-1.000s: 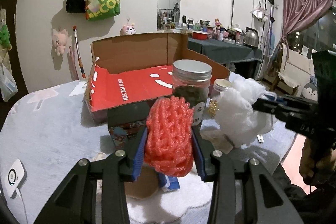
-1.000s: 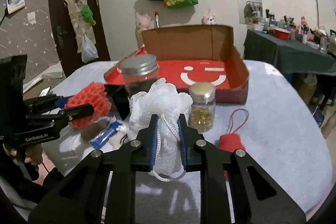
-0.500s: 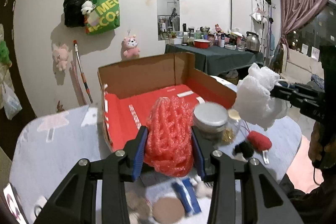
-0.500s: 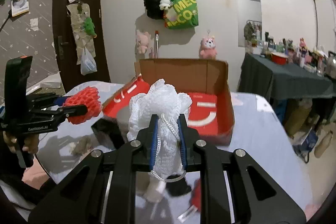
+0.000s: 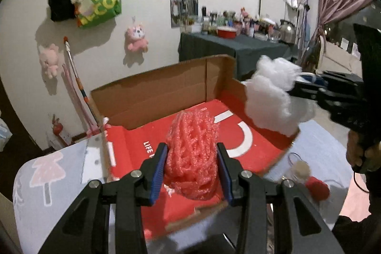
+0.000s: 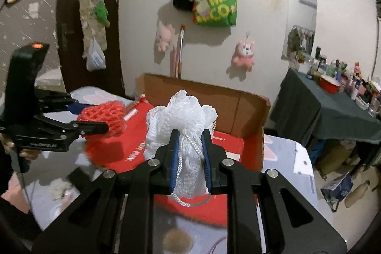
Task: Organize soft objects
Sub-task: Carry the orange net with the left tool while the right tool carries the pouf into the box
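My left gripper (image 5: 191,161) is shut on a red foam net (image 5: 193,158) and holds it above the red floor of an open cardboard box (image 5: 162,89). My right gripper (image 6: 190,151) is shut on a white mesh bath puff (image 6: 181,118) with a white cord, held over the box's (image 6: 240,108) near side. In the left wrist view the white puff (image 5: 273,99) hangs over the box's right wall. In the right wrist view the red net (image 6: 102,118) hovers at the box's left side.
The box sits on a light grey cloth-covered table (image 5: 47,170). A red fuzzy item (image 5: 318,187) and a jar lid (image 5: 300,168) lie right of the box. A dark-clothed side table (image 6: 333,111) with bottles stands at the back right. Plush toys hang on the wall.
Both grippers rose and moved forward over the box, still holding the red net and the white puff. The jars and small items dropped out of view below.
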